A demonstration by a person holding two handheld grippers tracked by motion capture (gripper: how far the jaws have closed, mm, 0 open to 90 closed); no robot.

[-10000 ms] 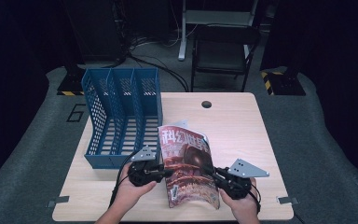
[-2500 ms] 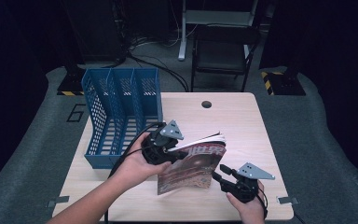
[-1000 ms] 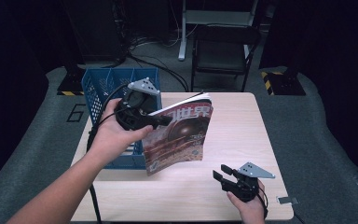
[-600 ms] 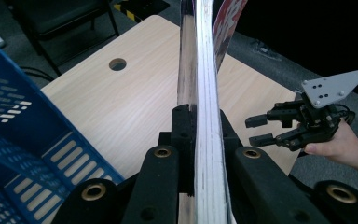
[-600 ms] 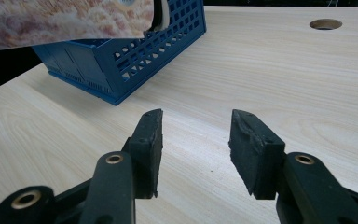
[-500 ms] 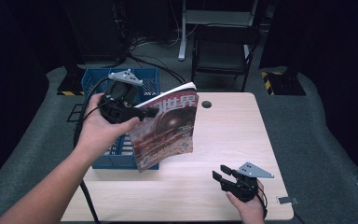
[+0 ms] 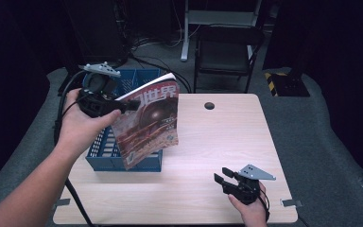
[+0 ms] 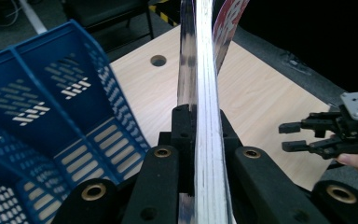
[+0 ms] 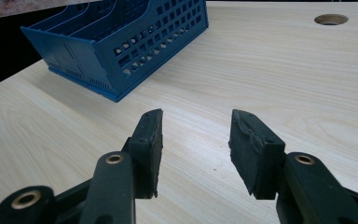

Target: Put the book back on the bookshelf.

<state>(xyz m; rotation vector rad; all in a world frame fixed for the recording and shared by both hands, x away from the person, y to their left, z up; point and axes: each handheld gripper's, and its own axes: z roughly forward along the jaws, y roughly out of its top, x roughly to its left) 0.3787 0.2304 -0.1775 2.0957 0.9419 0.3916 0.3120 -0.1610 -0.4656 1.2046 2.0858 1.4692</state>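
So the magazine (image 7: pixel 147 124) is light and floppy with a glossy, probably slick cover, so it'll sag and swing if pinched at a corner. Best hold is near the spine, mid-edge. The left hand-held gripper (image 7: pixel 123 105) is clamped on one edge of it, holding it up over the blue file rack (image 7: pixel 105 158) at the desk's (image 7: pixel 217 142) left edge. Reddish-brown cover art, big white characters up top. The right hand-held gripper (image 7: pixel 227 178) sits open and empty near the front right corner.
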